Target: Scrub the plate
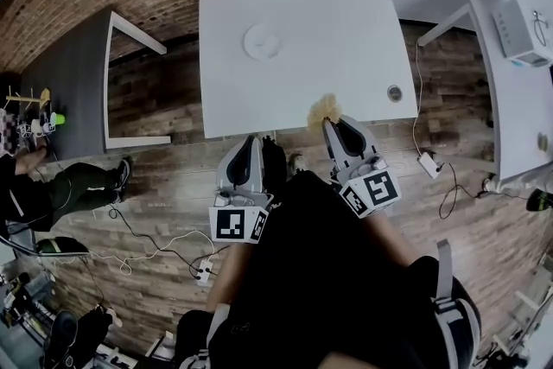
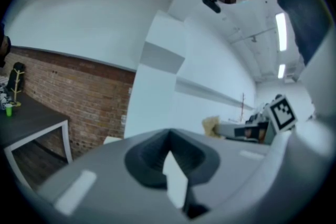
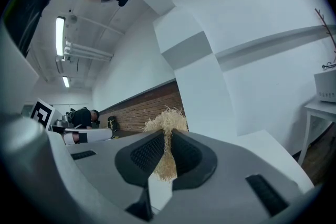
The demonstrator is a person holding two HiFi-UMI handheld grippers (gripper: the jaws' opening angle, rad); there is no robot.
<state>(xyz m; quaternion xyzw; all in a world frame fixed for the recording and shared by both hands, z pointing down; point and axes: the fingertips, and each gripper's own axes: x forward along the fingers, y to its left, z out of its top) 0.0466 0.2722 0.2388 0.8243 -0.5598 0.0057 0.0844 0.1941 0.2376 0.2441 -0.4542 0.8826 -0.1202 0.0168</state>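
- While you hold both tools low in the head view, the plate [image 1: 262,41] lies in the upper centre of that frame, flat on the white tabletop [image 1: 346,39], white on white.
- Your right hand-held gripper [image 1: 333,124] sits just right of centre, its jaws pinched on a tuft of straw-coloured scrubber [image 1: 323,109]. The tuft overlaps the tabletop's near edge.
- Seen in the right gripper view, the dark ribbed pads [image 3: 147,152] are clamped on the scrubber [image 3: 167,120]. Fibres fan out above the jaws and a thinner strand hangs down between them.
- Your left hand-held gripper [image 1: 249,141] sits just left of centre, beside the right one. It is over the wooden floor [image 1: 164,186], short of the tabletop's edge.
- Seen in the left gripper view, its jaws are drawn together with nothing between them. The scrubber [image 2: 211,124] shows at the middle right of that frame, with the right hand-held gripper behind it.
- Plate and scrubber are well apart, and neither tool touches the plate.
- One small round object [image 1: 395,92] rests near the lower right corner of the tabletop; you cannot tell what it is.
- At the left of the head view stands a dark table [image 1: 69,82] with small items on its far end.
- Below that table a seated person [image 1: 52,186] shows at the frame's left edge.
- Cables [image 1: 155,246] trail across the floor at lower left.
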